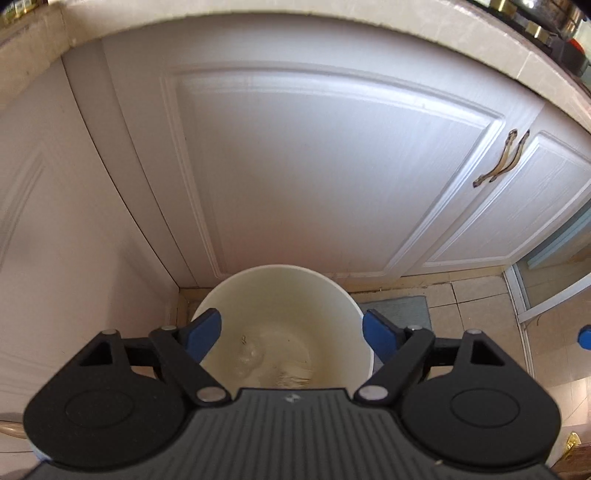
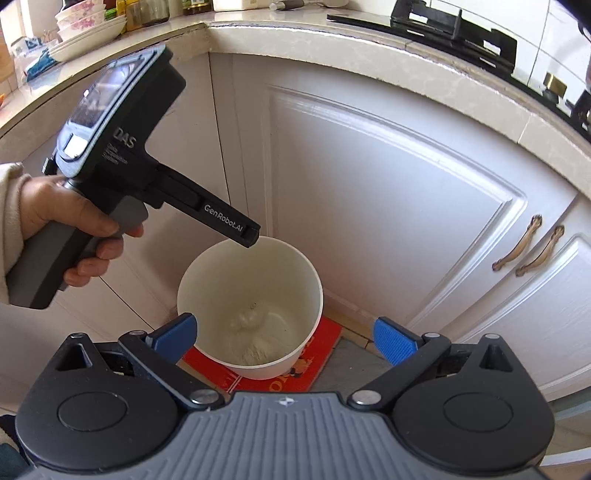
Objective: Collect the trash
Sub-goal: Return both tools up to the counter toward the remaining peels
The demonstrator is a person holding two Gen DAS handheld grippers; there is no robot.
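A white round bin [image 1: 280,295] stands on the floor against the cabinet corner. At its bottom lies crumpled pale trash [image 1: 251,356]. My left gripper [image 1: 291,334] hangs open right above the bin's mouth, with nothing between its blue pads. The right wrist view shows the same bin [image 2: 258,273] and trash [image 2: 255,317] from a little further back. My right gripper [image 2: 285,338] is open and empty in front of the bin. A hand [image 2: 62,221] holds the left tool, whose front end reaches over the bin's far rim.
White cabinet doors with bronze handles [image 2: 528,251] stand behind the bin. A red printed sheet [image 2: 321,347] lies under the bin, beside a grey mat [image 1: 402,306]. Bowls [image 2: 85,26] and a black stove [image 2: 461,29] sit on the countertop above.
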